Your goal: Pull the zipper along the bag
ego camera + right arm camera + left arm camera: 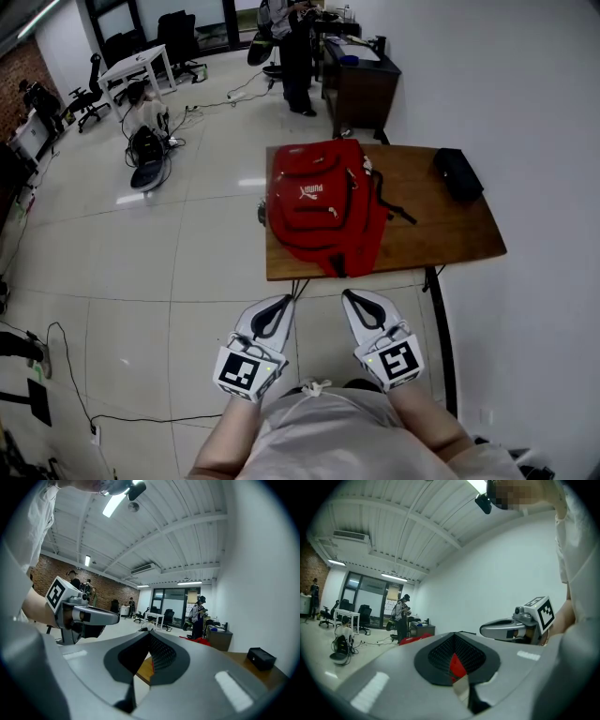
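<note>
A red backpack (323, 206) lies flat on the left half of a wooden table (441, 234), its black zipper lines facing up. Both grippers hang in front of the person's chest, short of the table's near edge and apart from the bag. My left gripper (285, 300) is shut with nothing in it, and so is my right gripper (349, 295). In the left gripper view the backpack (412, 639) shows far off past the closed jaws, with the right gripper (511, 627) beside. The right gripper view shows the backpack (199, 641) and the left gripper (89, 616).
A black case (457, 174) sits on the table's far right corner. A dark cabinet (361, 80) stands behind the table, with a person (295, 47) standing next to it. Another person (145, 117) sits on the floor at left, near cables and office chairs.
</note>
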The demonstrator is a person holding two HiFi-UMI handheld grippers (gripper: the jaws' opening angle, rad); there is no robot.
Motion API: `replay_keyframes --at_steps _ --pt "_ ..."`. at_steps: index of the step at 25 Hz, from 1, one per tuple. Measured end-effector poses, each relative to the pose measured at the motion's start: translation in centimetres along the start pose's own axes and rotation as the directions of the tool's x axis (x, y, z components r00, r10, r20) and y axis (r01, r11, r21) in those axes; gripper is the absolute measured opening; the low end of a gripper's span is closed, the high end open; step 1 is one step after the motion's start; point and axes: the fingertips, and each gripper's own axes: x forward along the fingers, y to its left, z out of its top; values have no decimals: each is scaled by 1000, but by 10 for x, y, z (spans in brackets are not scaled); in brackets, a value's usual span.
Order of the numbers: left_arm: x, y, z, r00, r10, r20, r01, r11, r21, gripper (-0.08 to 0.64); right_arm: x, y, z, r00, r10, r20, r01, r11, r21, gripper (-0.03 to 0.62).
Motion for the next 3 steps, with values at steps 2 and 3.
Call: replay_keyframes --at_steps 2,3 --pt "2 0 0 1000 -3 2 3 1000 -1 6 0 -2 -1 1000 -4 -2 4 1000 -5 7" --pt "3 -1 -1 1000 -5 3 5 1000 0 6 1 -3 -2 1000 -6 -3 6 1000 -8 6"
